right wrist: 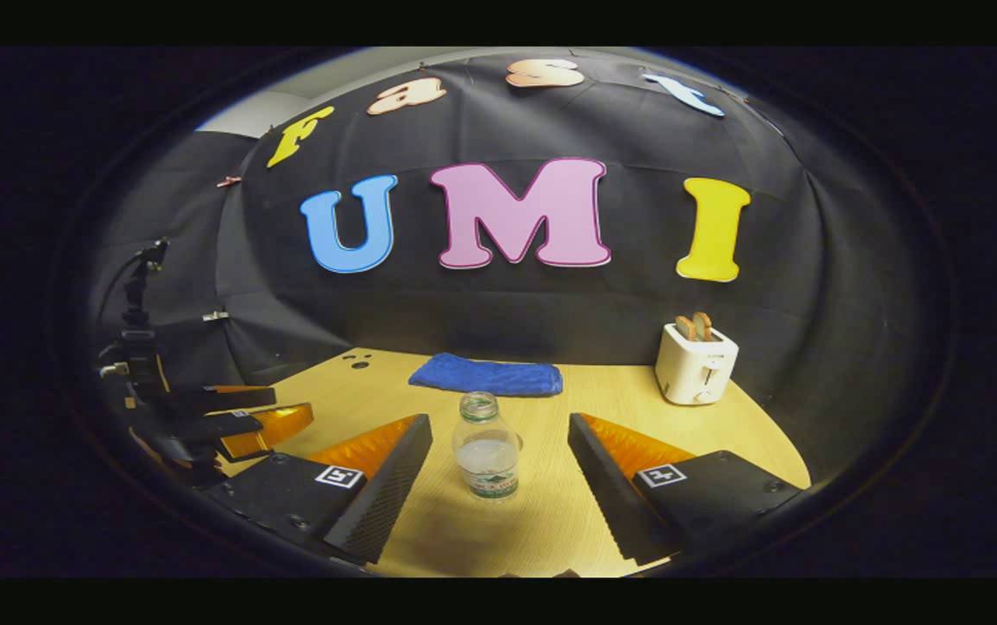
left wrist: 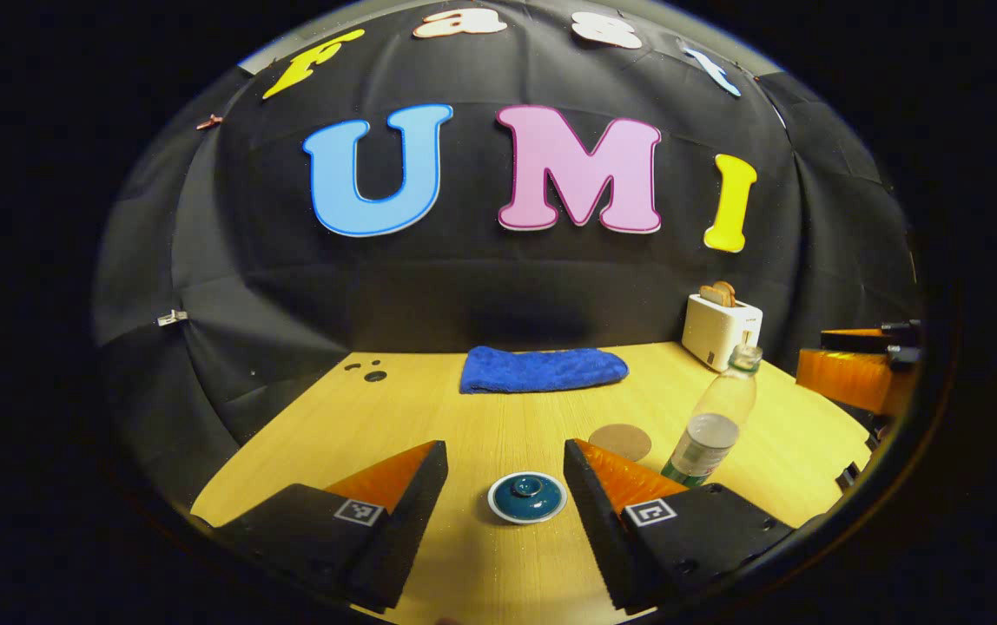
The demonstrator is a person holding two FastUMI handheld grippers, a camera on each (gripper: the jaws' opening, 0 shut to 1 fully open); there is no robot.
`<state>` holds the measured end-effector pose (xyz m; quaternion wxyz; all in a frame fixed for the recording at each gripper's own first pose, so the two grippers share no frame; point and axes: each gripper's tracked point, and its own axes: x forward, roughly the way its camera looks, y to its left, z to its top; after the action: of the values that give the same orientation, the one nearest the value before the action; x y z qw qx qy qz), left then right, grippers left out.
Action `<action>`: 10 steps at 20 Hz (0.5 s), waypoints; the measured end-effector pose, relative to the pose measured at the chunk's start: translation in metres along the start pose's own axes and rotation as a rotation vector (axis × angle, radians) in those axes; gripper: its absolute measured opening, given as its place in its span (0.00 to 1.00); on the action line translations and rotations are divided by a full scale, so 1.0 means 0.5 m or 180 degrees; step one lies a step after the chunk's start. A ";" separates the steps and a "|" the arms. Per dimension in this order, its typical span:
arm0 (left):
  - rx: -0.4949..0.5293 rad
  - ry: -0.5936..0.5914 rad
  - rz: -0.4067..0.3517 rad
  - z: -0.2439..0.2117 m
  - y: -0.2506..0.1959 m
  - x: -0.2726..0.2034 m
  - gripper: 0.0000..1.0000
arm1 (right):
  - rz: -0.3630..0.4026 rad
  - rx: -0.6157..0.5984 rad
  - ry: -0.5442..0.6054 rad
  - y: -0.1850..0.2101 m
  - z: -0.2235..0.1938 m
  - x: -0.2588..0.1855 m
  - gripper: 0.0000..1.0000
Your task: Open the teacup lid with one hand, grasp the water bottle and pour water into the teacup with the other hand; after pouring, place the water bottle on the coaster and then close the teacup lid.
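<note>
One lidded teacup (left wrist: 527,497), dark teal with a pale rim and a small knob on its lid, stands on the wooden table (left wrist: 481,417) near the front edge. In the left gripper view it lies between the two fingers of the left gripper (left wrist: 505,464), whose jaws stand wide apart and touch nothing; the lid rests closed on the cup.

One clear plastic water bottle (left wrist: 716,421) stands upright to the right of the teacup, uncapped, with a green label and water filling roughly its lower half. One round brown coaster (left wrist: 620,441) lies flat between teacup and bottle, just beside the bottle's base and bare on top.

In the right gripper view the same bottle (right wrist: 487,456) stands upright on the table ahead of the right gripper (right wrist: 499,434), framed between its two fingers. These jaws are likewise spread apart, and neither finger touches the bottle.

Farther back, one folded blue cloth (left wrist: 542,369) lies along the table's rear edge against the booth wall. One white toaster (left wrist: 720,330) holding two slices of toast stands at the rear right corner. A few small dark holes (left wrist: 368,371) mark the tabletop at the rear left.

The left gripper also appears at the left margin of the right gripper view (right wrist: 238,417), well apart from the bottle.
</note>
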<state>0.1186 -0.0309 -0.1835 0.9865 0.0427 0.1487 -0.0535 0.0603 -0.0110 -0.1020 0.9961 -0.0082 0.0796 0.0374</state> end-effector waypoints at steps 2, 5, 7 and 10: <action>0.0060 0.0058 -0.0066 -0.035 -0.010 0.037 0.76 | -0.0016 -0.0017 0.0034 -0.001 -0.022 0.010 0.98; 0.0141 0.0126 -0.0160 -0.086 -0.024 0.088 0.71 | -0.0011 -0.0037 0.0056 0.004 -0.052 0.028 0.98; 0.0224 0.0139 -0.0196 -0.108 -0.029 0.117 0.71 | 0.0008 -0.0032 0.0122 0.009 -0.075 0.044 0.98; 0.0291 0.0167 -0.0229 -0.133 -0.033 0.143 0.55 | 0.0031 -0.0032 0.0173 0.016 -0.097 0.059 0.98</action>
<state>0.1654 -0.0471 -0.2693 0.9767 0.0838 0.1733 -0.0946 0.0811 -0.0018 -0.1545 0.9933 -0.0139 0.1065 0.0424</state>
